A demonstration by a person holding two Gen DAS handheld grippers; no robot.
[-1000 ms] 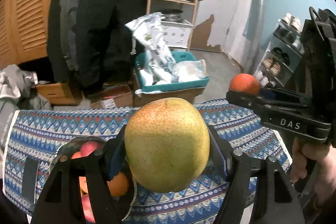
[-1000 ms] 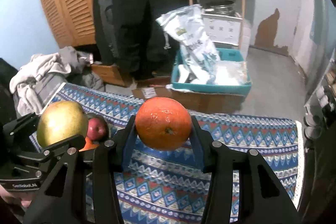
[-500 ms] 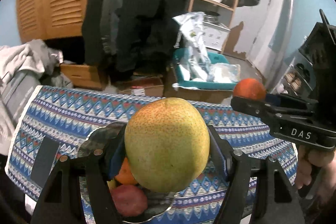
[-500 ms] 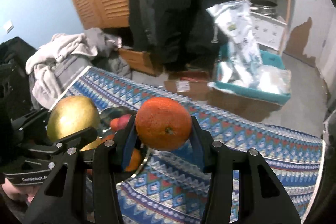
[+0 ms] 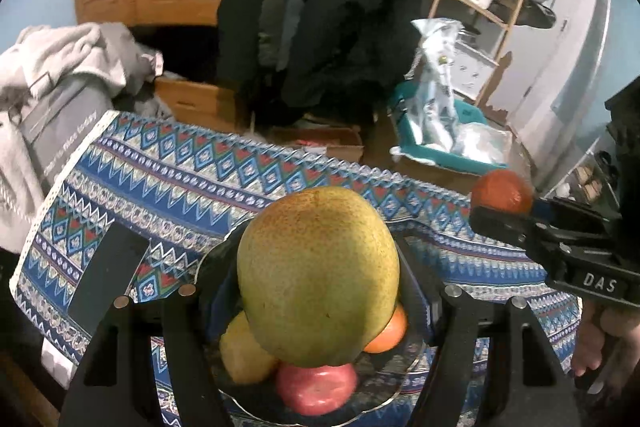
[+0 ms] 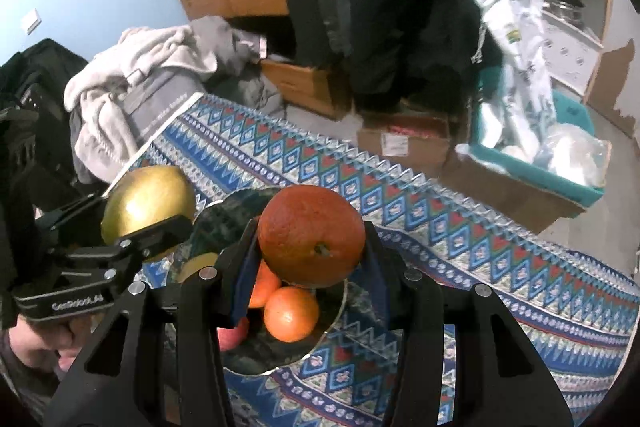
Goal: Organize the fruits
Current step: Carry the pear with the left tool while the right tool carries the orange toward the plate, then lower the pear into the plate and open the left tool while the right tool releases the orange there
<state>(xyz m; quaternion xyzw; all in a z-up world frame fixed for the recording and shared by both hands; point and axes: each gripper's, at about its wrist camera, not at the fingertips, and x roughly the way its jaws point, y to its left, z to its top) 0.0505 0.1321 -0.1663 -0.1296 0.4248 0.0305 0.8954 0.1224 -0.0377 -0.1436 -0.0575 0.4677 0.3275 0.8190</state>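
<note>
Speckled yellow-green pear [image 5: 318, 277] clamped in left hand-held gripper [image 5: 320, 291]; dimpled orange [image 6: 311, 235] clamped in right hand-held gripper [image 6: 310, 247], above glossy dark bowl [image 6: 224, 215].

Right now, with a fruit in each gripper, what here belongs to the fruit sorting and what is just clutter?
Job:
- left gripper, shut on the yellow-green pear
- right gripper, shut on the large orange
- bowl holding a small orange, a red apple, other fruit

Clutter:
- black phone
- clothes pile
- teal bin
</note>
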